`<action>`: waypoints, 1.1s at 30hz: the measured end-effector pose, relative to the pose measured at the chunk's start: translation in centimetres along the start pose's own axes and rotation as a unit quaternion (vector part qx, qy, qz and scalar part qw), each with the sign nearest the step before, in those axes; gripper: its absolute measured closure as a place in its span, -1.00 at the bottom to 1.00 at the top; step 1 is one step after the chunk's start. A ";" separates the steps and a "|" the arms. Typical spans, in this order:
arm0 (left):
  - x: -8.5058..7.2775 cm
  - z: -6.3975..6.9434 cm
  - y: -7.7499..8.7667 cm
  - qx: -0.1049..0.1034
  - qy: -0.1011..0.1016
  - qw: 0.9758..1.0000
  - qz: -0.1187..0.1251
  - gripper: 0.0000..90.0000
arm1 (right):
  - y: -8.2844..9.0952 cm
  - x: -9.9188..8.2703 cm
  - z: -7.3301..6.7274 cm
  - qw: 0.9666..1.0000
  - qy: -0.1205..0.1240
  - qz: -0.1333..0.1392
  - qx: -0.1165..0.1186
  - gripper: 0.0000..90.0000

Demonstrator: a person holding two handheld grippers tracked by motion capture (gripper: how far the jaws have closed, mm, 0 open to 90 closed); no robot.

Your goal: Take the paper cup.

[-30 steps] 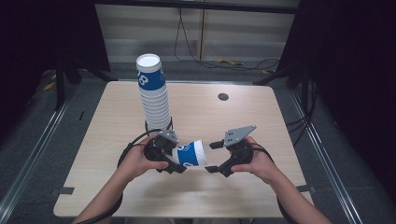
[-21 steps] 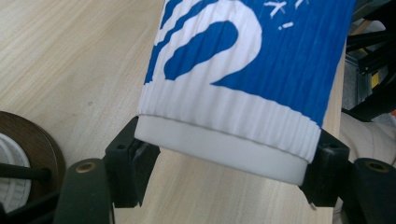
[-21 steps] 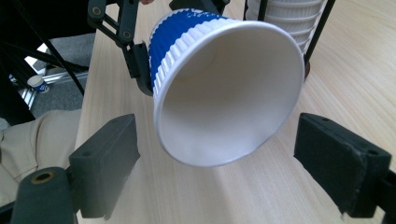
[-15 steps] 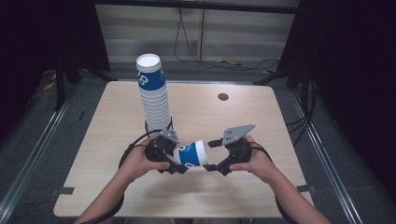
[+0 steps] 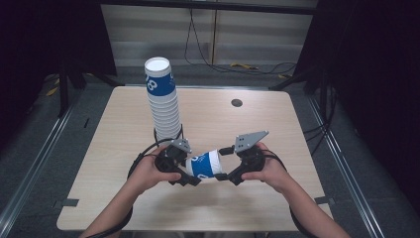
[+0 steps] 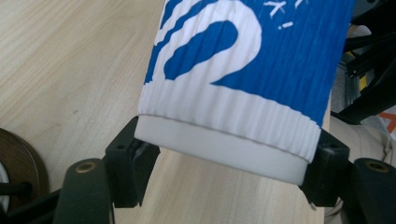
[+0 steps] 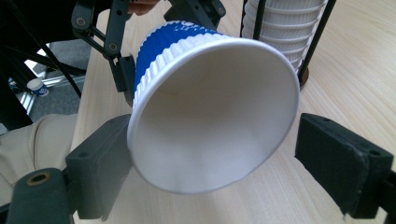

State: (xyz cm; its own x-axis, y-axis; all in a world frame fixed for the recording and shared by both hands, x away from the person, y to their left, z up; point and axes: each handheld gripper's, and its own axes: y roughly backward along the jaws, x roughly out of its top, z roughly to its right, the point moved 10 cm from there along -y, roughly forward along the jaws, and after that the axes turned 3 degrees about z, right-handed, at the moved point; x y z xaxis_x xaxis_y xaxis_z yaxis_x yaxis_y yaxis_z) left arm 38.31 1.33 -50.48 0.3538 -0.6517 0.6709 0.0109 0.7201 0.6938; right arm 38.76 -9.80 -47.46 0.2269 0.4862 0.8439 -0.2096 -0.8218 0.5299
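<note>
A blue-and-white ribbed paper cup [image 5: 204,164] lies level above the table between the two hands. My left gripper [image 5: 189,172] is shut on its white base, and the pads [image 6: 140,158] press on both sides of the cup [image 6: 243,70]. The cup's open mouth [image 7: 210,121] faces my right gripper [image 7: 217,161], which is open. Its left pad [image 7: 100,161] sits against the rim and its right pad stands apart from it. In the high view the right gripper [image 5: 224,163] straddles the rim.
A tall stack of the same cups [image 5: 163,104] stands in a black wire holder just behind the left hand, and it also stands close behind the held cup [image 7: 285,28]. A small dark round spot [image 5: 236,102] lies on the wooden table [image 5: 277,129].
</note>
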 end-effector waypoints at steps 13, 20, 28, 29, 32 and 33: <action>0.3 0.3 -0.8 -0.018 0.000 1.000 0.018 -0.32 | -0.6 0.2 0.0 1.000 0.005 -0.001 0.009 -0.77; 0.3 0.4 -0.7 -0.019 -0.012 1.000 0.013 -0.32 | -0.7 0.4 -0.3 1.000 0.007 0.000 0.014 -0.77; 0.2 0.4 -0.2 -0.018 -0.006 0.999 0.026 -0.32 | -1.1 0.4 -0.4 1.000 0.000 0.003 0.017 -0.75; 0.3 0.5 -0.3 -0.021 -0.001 0.999 0.034 -0.32 | -1.2 0.5 -0.5 1.000 -0.001 0.005 0.017 -0.75; 0.3 0.5 -0.1 -0.018 0.000 0.999 0.030 -0.32 | -1.2 0.4 -0.5 1.000 -0.005 0.010 0.018 -0.75; 0.2 0.5 -0.1 -0.017 -0.001 0.999 0.028 -0.32 | -1.2 0.4 -0.5 1.000 -0.004 0.011 0.017 -0.75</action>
State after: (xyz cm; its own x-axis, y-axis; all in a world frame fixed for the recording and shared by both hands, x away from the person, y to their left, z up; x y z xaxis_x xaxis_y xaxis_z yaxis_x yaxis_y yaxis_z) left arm 37.97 1.00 -50.26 0.3534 -0.6102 0.7091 0.0233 0.7635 0.6454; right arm 38.67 -8.43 -47.72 0.2296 0.4662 0.8544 -0.1814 -0.8419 0.5082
